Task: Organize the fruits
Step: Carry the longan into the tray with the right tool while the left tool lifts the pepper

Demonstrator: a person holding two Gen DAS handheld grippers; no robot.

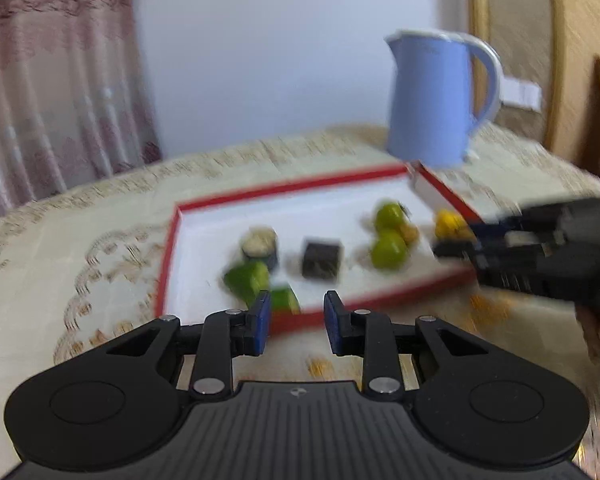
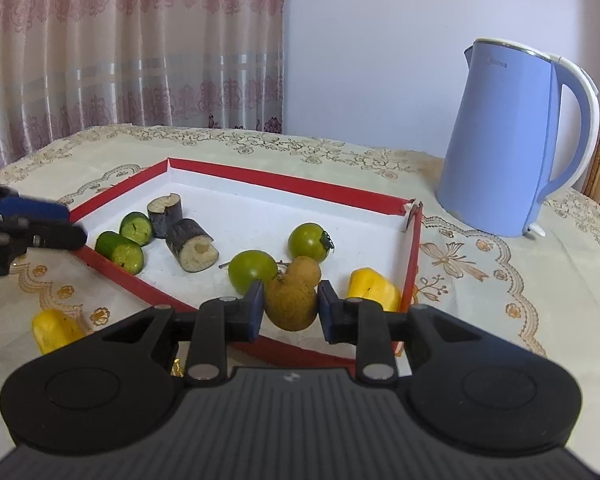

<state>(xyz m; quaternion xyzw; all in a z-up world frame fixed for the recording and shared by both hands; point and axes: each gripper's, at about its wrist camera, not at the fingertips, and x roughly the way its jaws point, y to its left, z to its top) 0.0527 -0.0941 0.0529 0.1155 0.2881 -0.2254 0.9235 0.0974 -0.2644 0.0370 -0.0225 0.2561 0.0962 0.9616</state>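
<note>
Two grippers at the red tray (image 2: 300, 188); right gripper (image 2: 291, 307) straddles a brown fruit (image 2: 292, 300).
Brown fruit sits at tray's near edge, pads flanking it, contact uncertain; close gently, lift straight, clear green fruit (image 2: 253, 271) just left. Left gripper (image 1: 296, 322): fingers parted, empty, near edge. Yellow piece (image 2: 54, 330) waits outside.
</note>
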